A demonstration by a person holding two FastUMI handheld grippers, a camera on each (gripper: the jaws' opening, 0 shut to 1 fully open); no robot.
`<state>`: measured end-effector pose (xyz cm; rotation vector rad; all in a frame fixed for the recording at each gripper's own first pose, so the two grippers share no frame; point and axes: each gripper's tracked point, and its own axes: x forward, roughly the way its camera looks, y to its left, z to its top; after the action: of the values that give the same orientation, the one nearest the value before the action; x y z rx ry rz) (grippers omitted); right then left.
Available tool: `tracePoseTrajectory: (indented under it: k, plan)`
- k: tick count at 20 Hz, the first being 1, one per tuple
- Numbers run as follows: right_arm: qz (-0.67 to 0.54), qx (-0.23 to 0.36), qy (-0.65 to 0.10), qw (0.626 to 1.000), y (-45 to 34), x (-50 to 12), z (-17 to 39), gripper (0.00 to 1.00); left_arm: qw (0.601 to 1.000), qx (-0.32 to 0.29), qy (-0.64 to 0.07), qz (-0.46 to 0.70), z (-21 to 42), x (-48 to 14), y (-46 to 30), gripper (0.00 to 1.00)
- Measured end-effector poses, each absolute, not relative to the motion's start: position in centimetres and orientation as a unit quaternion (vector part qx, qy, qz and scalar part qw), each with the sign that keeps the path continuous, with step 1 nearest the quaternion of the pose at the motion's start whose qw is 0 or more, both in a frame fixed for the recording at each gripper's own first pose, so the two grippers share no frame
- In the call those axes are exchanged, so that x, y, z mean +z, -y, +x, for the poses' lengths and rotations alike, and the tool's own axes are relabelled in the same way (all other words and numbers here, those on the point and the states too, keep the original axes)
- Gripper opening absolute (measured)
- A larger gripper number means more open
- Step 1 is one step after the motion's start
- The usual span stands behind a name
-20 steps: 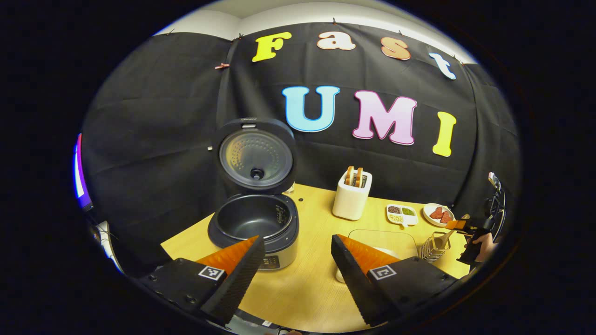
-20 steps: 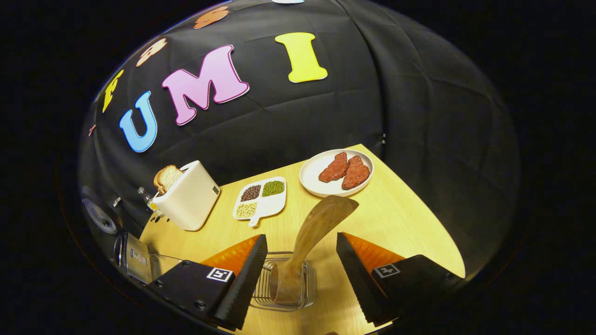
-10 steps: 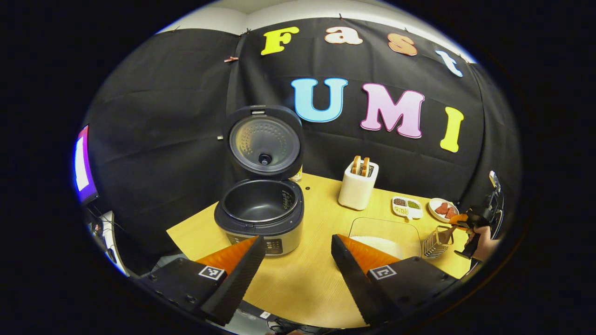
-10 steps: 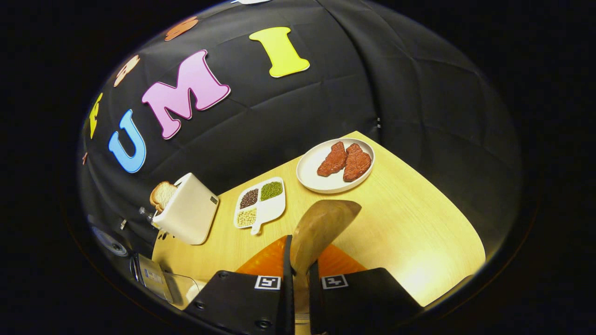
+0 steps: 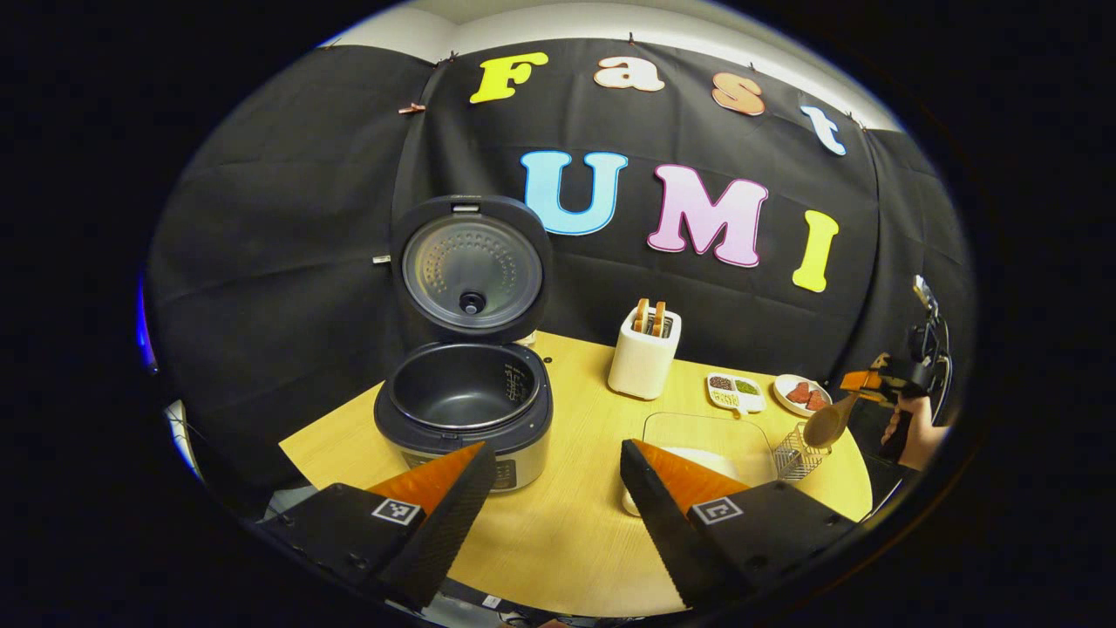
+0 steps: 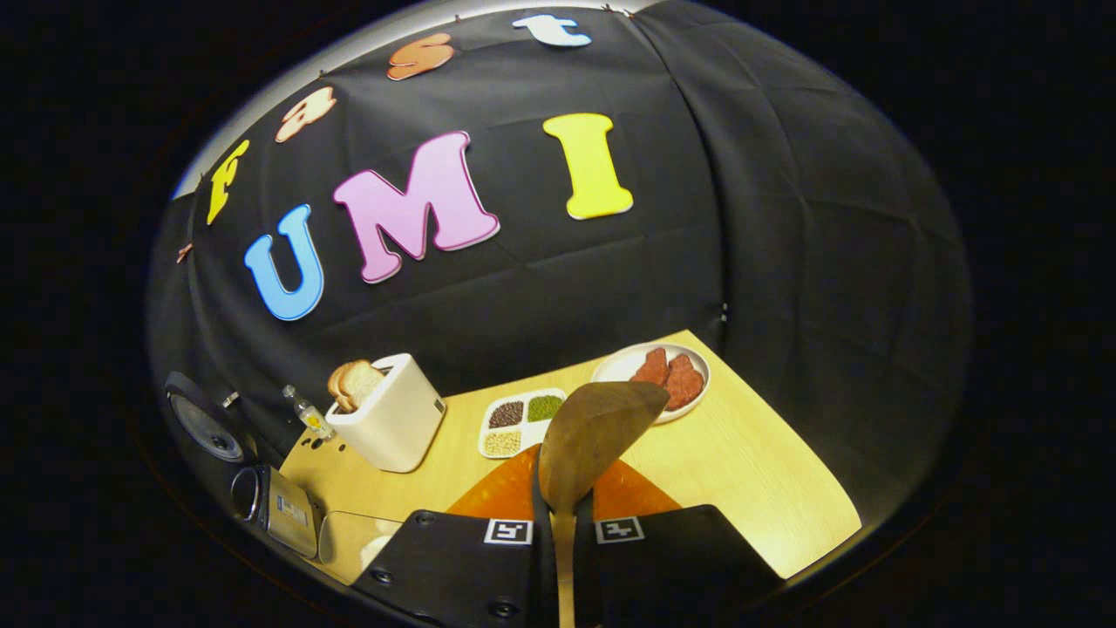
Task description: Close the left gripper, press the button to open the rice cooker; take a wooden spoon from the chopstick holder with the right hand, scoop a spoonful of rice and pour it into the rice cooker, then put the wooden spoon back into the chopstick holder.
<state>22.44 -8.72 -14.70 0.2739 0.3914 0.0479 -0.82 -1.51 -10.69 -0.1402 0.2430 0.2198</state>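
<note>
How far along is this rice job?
Done: the cooker stands open with its pot empty. In hand: the right hand-held gripper is shut on the spoon, lifted above the holder. Left: scoop rice from the clear container, pour it into the cooker, and return the spoon. The left hand-held gripper is open.

The dark rice cooker (image 5: 463,417) stands lid-up with its empty black pot exposed, the wire chopstick holder (image 5: 792,453) sits just beside the clear rice container (image 5: 711,436), and the wooden spoon (image 6: 593,432) is raised above the holder, bowl uppermost, its handle pinched.
</note>
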Motion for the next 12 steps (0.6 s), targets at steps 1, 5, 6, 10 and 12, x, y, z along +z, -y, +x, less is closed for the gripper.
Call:
tracePoseTrajectory:
  k: [1,5,6,10,12]
  plan:
    - [0.138,0.029,-0.185,0.973,7.9,-13.4,21.8,0.11,0.985,0.104,-0.12,-0.069,-0.8,-10.9,0.7,0.97]
    - [0.14,0.072,-0.166,0.973,2.3,-9.9,18.8,0.11,0.987,0.087,-0.116,-0.064,-1.4,-11.5,-2.4,0.96]
    - [0.138,0.083,-0.163,0.973,0.9,-9.3,18.1,0.11,0.987,0.083,-0.117,-0.067,-1.4,-11.8,-3.1,0.96]
    - [0.139,0.103,-0.162,0.971,-3.9,-9.1,16.8,0.12,0.986,0.074,-0.124,-0.088,-1.7,-12.8,-5.3,0.96]
    - [0.125,0.108,-0.169,0.972,-5.8,-10.2,16.3,0.11,0.985,0.07,-0.127,-0.09,-1.9,-13.3,-6.1,0.96]
